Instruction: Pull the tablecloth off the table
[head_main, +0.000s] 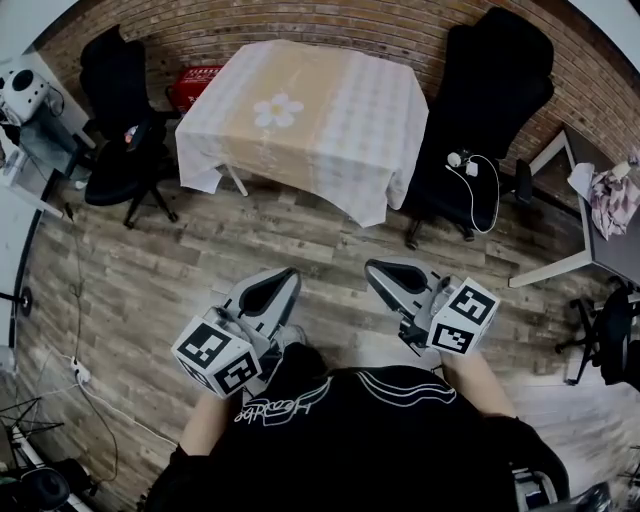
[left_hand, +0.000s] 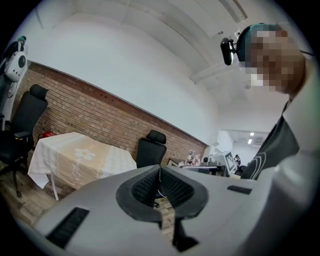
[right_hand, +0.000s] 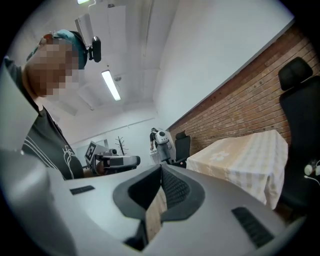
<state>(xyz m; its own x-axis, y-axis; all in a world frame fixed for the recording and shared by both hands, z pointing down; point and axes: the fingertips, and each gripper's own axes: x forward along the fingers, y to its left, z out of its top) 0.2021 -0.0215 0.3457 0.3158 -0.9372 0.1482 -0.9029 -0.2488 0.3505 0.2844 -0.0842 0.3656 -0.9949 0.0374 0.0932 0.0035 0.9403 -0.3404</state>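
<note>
While tablecloth (head_main: 330, 120) covers table (head_main: 238, 181) | left chair (head_main: 118, 110), right chair (head_main: 490, 90) flank it

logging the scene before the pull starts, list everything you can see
tablecloth: one, white and beige with a flower, draped over the table
table: one, white leg showing, by the brick wall
office chairs: two, black, left and right of the table
cable: one, white, on the right chair's seat
red box: one, red, behind the table's left corner
desk: one, dark top, white legs, far right
left gripper: one, grey, shut and empty, foreground left
right gripper: one, grey, shut and empty, foreground right
</note>
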